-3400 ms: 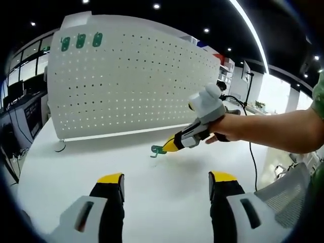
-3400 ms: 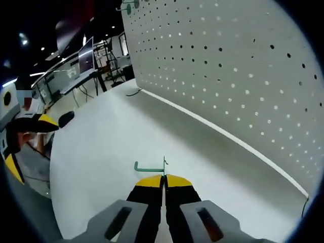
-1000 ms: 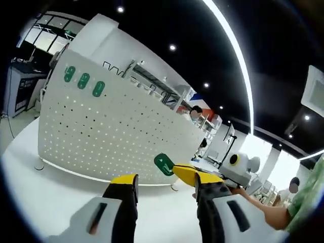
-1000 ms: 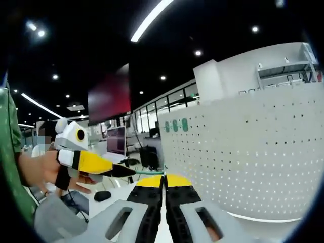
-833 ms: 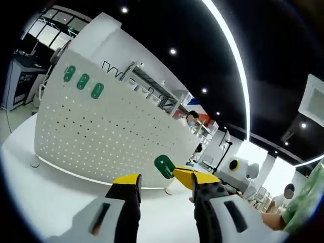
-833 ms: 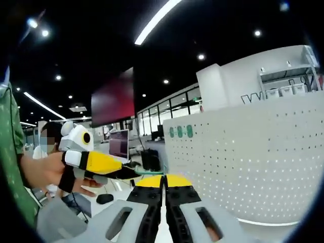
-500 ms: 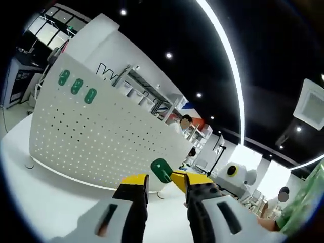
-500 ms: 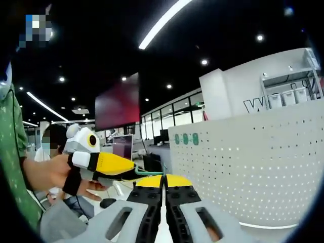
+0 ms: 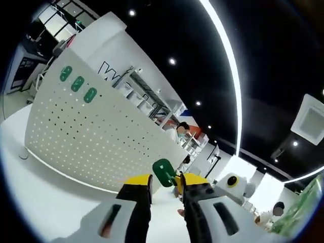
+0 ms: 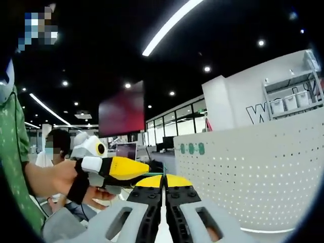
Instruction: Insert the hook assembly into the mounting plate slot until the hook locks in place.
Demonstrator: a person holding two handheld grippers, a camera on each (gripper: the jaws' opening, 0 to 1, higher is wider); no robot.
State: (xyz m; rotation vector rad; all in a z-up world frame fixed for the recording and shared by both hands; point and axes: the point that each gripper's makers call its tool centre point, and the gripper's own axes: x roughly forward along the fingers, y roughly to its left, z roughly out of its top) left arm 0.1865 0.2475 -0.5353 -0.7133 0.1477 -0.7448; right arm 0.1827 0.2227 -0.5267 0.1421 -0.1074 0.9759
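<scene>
The hook assembly, a green oval plate (image 9: 163,171) on a thin green wire (image 10: 157,174), is held up in the air in front of the white pegboard mounting plate (image 9: 91,136). My left gripper (image 9: 165,178) has its yellow-tipped jaws drawn in against the plate's two sides. My right gripper (image 10: 163,177) is shut on the wire's other end. In the right gripper view the left gripper (image 10: 144,171) comes in from the left, meeting the wire. Three green hook plates (image 9: 77,84) sit at the pegboard's upper corner (image 10: 191,148).
The pegboard (image 10: 263,182) stands upright on a white table (image 9: 45,202). A person's hand (image 10: 55,177) holds the left gripper. A dark red screen (image 10: 120,114) and office desks lie behind, with people in the distance.
The left jaws have narrowed from wide open to pressing on the green plate. Both views have tilted slightly and the two grippers have come closer together.
</scene>
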